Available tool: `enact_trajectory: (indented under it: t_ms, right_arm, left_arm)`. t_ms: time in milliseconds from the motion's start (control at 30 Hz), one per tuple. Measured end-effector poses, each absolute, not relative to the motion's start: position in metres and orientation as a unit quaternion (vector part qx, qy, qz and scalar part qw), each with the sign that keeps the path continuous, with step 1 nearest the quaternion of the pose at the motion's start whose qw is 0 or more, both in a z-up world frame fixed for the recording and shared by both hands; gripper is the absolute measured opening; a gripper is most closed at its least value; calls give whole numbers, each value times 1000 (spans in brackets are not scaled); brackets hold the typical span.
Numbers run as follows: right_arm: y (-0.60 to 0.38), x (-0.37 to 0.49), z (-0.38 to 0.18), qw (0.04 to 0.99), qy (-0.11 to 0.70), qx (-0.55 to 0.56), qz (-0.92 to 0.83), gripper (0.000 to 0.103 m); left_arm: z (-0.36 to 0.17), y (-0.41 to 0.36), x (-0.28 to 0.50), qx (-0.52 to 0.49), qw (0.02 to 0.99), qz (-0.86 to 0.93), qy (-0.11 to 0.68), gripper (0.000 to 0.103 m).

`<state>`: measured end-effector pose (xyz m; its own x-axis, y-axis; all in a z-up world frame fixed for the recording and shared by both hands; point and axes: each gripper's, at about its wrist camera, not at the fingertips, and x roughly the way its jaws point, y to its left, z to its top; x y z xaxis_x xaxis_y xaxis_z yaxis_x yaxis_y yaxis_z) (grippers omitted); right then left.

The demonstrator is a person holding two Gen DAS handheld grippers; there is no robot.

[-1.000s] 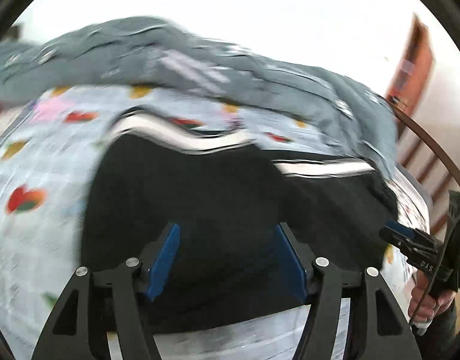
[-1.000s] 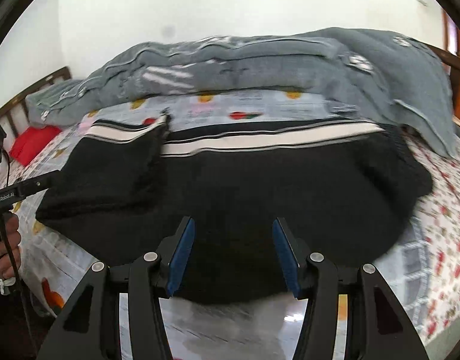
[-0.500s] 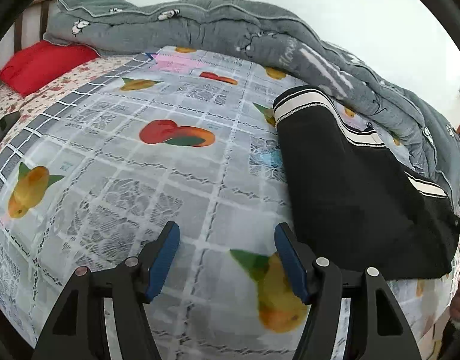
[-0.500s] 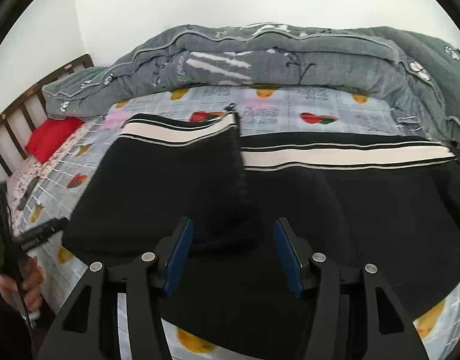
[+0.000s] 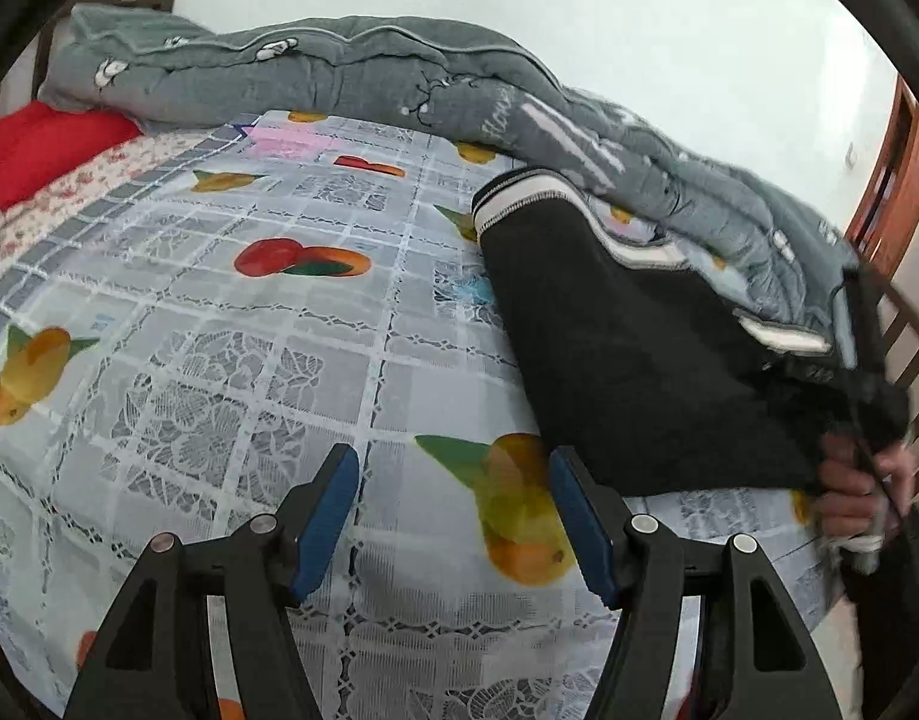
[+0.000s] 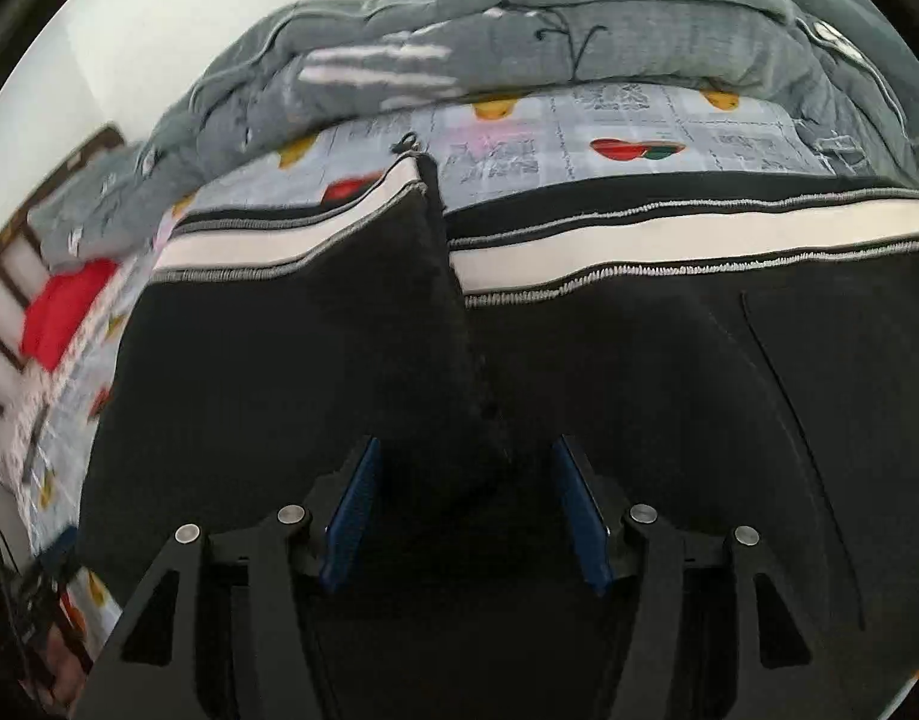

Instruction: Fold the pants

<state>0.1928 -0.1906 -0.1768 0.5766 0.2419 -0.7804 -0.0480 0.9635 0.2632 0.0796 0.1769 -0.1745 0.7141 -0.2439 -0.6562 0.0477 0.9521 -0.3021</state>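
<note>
Soft, limp black fleece pants with white side stripes (image 6: 579, 360) lie half-folded on a fruit-print bed sheet (image 5: 219, 360). Left claw (image 5: 453, 516) open, empty; right claw (image 6: 459, 510) opening, gripping nothing. Best grasped at the folded edge.

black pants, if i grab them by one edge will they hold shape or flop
The black pants will likely flop: one part already lies folded over the rest. The knit looks thick, so probably somewhat heavy. It may drag on the bedsheet rather than slide.

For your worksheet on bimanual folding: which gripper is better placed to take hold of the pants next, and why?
Right. The right gripper hangs directly over the black pants, jaws opening. The left gripper faces bare fruit-print sheet.
</note>
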Motion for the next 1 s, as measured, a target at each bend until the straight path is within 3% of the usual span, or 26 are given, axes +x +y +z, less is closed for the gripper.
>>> enact_trajectory:
  t_ms: [67,100,167,267,633,867,1000]
  right_arm:
    - [-186,193,-177,880,455,102,87,53]
    - [-181,193,-177,879,456,97,97,40]
    - [-175,191,-176,882,455,77,95,29]
    - [-181,188,-172,882,449,90,110,21]
    - [-193,184,-129,880,420,162,153,18]
    - [-206,145,-85,912,353,125,168,17]
    - [-228,130,-103,913,364,119,143,17]
  left_arm:
    - [-173,179,77,-149,915,-96,363,64]
    - [-172,177,76,-152,915,-108,359,64]
    - [-170,170,76,-142,915,-129,354,64]
    - [-164,150,76,-118,915,-157,352,64]
    - [-170,104,91,-8,920,-92,382,64]
    - [-169,114,93,-25,922,-70,380,66]
    - [-171,120,89,-31,922,-77,377,67]
